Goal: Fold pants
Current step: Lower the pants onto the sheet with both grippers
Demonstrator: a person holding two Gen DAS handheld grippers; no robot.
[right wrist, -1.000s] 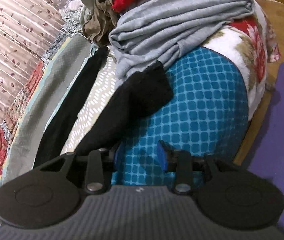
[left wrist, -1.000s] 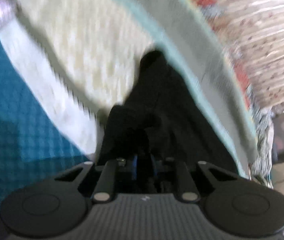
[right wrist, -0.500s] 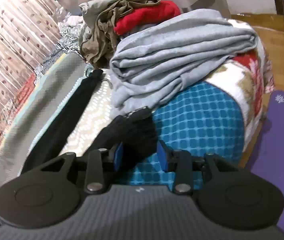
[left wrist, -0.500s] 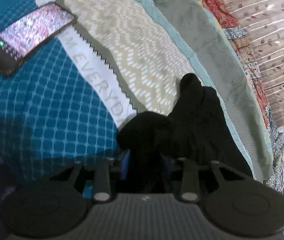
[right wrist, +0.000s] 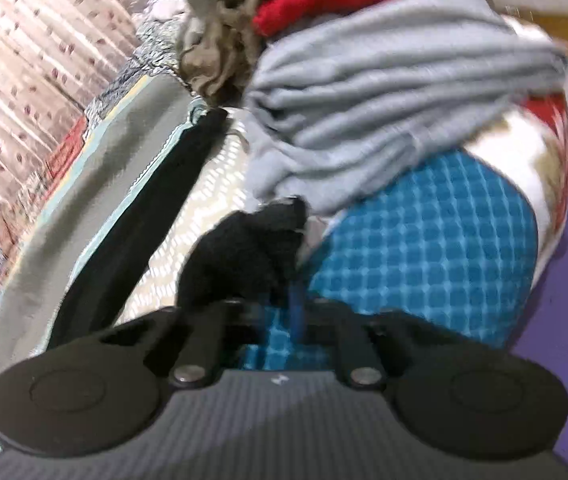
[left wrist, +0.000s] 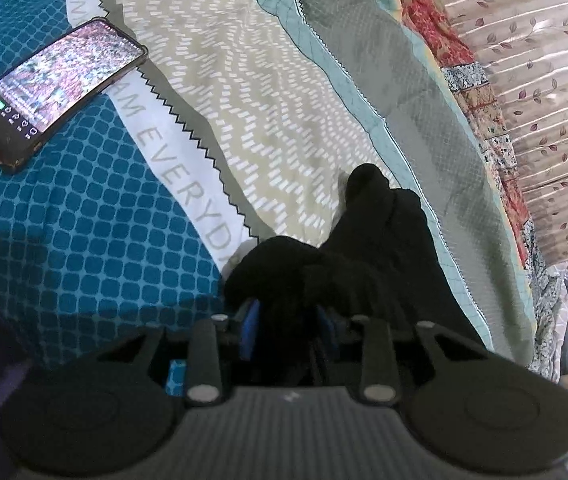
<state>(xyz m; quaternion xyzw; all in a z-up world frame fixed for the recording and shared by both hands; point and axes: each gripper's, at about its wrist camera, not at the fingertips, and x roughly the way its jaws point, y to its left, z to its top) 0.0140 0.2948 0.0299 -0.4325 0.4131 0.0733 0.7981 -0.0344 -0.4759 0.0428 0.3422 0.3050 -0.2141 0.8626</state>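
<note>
Bed (left wrist: 84, 240): quilt of blue squares, beige zigzag and grey bands; it carries everything here.
Pants (left wrist: 363, 256): black, stretched along the beige and grey bands (1 end bunched at each gripper), not yet folded over.
Grey garment (right wrist: 383, 92): heaped beyond the pants in the right wrist view, with a red one behind it.
Phone (left wrist: 52, 88): screen lit, on the blue squares, well apart from the pants.
Right gripper (right wrist: 295, 300): jaws have just been closing and now look pinched together on a black bunch of the pants; half a second ago they stood apart around it. Judgement: this end is secured.
Left gripper (left wrist: 287, 320): jaws part-way in, bunched pants between the blue pads, gripping it; 1 second ago they were tighter.
Meaning: with both ends held, the fold can probably begin.
</note>
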